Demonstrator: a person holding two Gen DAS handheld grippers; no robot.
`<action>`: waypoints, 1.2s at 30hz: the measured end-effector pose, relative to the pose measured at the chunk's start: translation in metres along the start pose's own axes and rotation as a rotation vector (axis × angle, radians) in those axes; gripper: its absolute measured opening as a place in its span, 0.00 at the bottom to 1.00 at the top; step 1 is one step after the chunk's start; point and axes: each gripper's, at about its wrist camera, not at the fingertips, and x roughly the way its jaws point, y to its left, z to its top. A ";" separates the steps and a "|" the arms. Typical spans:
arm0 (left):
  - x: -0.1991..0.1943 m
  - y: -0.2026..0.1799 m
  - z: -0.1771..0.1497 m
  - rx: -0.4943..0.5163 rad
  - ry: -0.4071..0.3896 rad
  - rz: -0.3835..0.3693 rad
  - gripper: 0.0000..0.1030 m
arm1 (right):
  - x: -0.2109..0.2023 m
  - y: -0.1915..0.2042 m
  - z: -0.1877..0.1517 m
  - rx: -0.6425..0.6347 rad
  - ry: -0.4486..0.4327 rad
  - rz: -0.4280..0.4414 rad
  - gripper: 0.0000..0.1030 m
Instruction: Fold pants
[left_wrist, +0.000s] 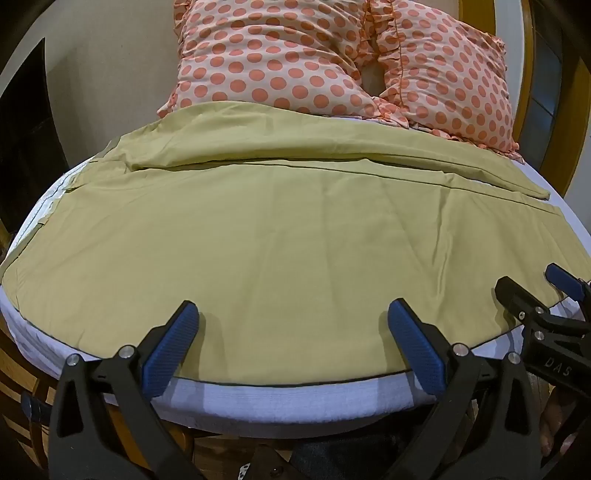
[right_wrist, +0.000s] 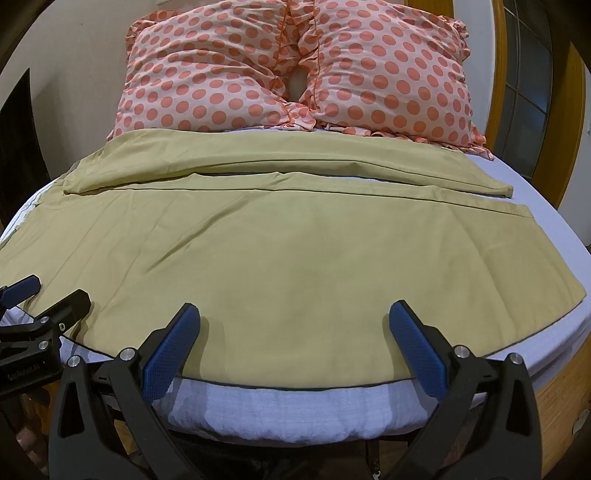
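Note:
Olive-tan pants (left_wrist: 280, 229) lie spread flat across the bed, one leg near me and the other leg (left_wrist: 295, 147) behind it, by the pillows. They show the same way in the right wrist view (right_wrist: 288, 251). My left gripper (left_wrist: 293, 314) is open and empty, its blue pads over the near hem edge of the pants. My right gripper (right_wrist: 295, 314) is open and empty over the same near edge, further right. The right gripper shows at the right of the left wrist view (left_wrist: 535, 291). The left gripper shows at the left of the right wrist view (right_wrist: 48, 291).
Two peach pillows with orange dots (left_wrist: 332, 59) lean at the head of the bed, also in the right wrist view (right_wrist: 295, 66). The white mattress edge (left_wrist: 295, 402) runs just below the grippers. A wooden frame (right_wrist: 569, 387) and a window stand at the right.

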 end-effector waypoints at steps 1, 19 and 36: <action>0.000 0.000 0.000 0.000 0.000 0.000 0.98 | 0.000 0.000 0.000 0.000 0.000 0.000 0.99; 0.000 0.000 0.000 0.001 -0.007 0.002 0.98 | 0.000 0.000 -0.001 0.000 -0.002 0.000 0.99; 0.000 0.000 0.000 0.002 -0.011 0.003 0.98 | 0.000 -0.001 -0.001 0.000 -0.004 0.000 0.99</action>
